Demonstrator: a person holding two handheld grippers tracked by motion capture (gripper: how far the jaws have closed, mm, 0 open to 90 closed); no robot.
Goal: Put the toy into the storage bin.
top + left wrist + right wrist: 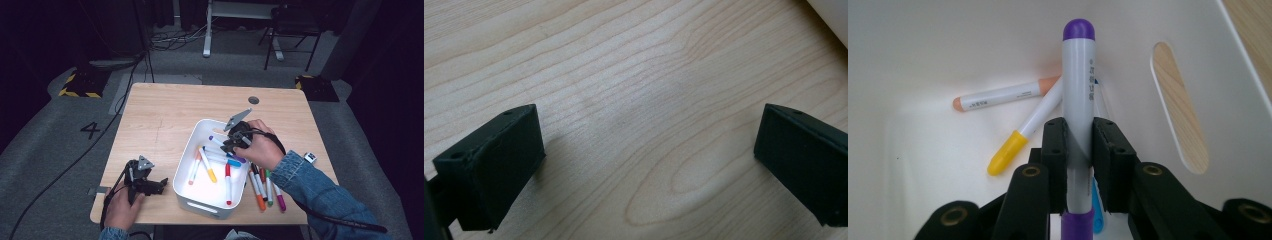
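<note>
My right gripper [229,145] hangs over the white bin [187,161], shut on a purple-capped marker [1079,85] that lies along its jaws. In the right gripper view the pads [1055,150] press on the marker's grey barrel, inside the white bin [923,60]. In that bin lie a yellow-capped marker [1023,132] and a peach-capped marker [998,96]. In the high view the bin also holds a red marker [228,182] and a blue one [224,160]. My left gripper [161,187] rests on the table at the front left, its jaws [649,160] wide apart over bare wood.
Several loose markers [265,187] lie on the wooden table [160,115] just right of the bin, under my right forearm. A corner of the bin [831,17] shows in the left gripper view. A dark round hole [253,100] sits near the table's far edge.
</note>
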